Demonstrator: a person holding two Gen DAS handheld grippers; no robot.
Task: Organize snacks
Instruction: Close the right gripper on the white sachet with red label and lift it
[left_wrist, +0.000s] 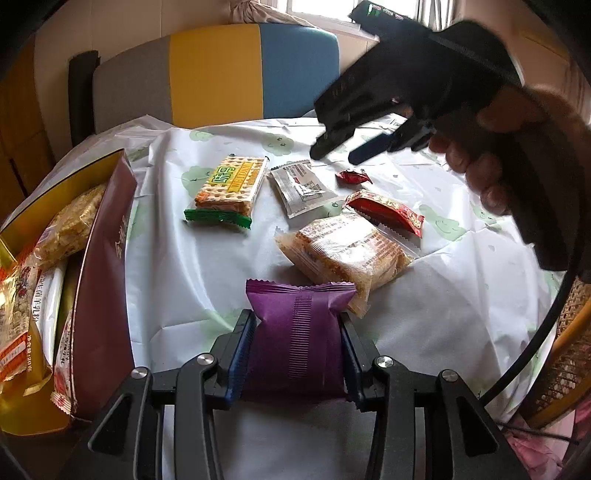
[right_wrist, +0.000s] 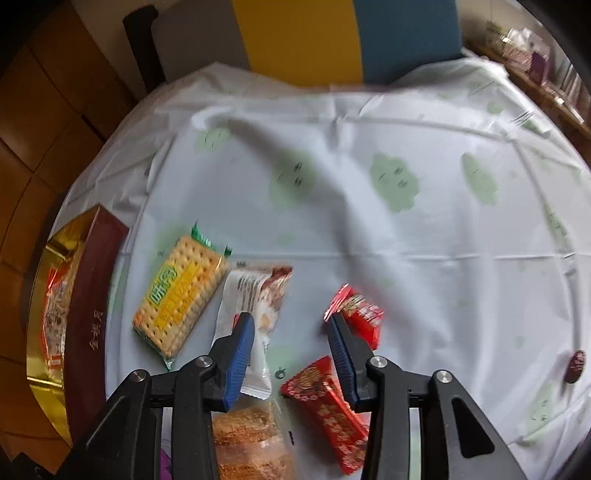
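My left gripper (left_wrist: 297, 325) is shut on a purple snack packet (left_wrist: 295, 343), held just above the table. My right gripper (right_wrist: 290, 325) is open with nothing between its fingers. It hovers between a white packet (right_wrist: 251, 314) and a small red packet (right_wrist: 360, 314). In the left wrist view the right gripper (left_wrist: 337, 154) hangs over the far side, held by a hand (left_wrist: 480, 155). A yellow cracker packet (left_wrist: 229, 188), a long red packet (left_wrist: 386, 212) and a clear packet of orange crisps (left_wrist: 343, 254) lie on the cloth.
A maroon box (left_wrist: 103, 277) with a gold lining stands at the left, holding several snack packets. A grey, yellow and blue chair back (left_wrist: 214, 70) stands behind the round table. A wicker chair (left_wrist: 565, 354) is at the right. A dark round candy (right_wrist: 574, 365) lies far right.
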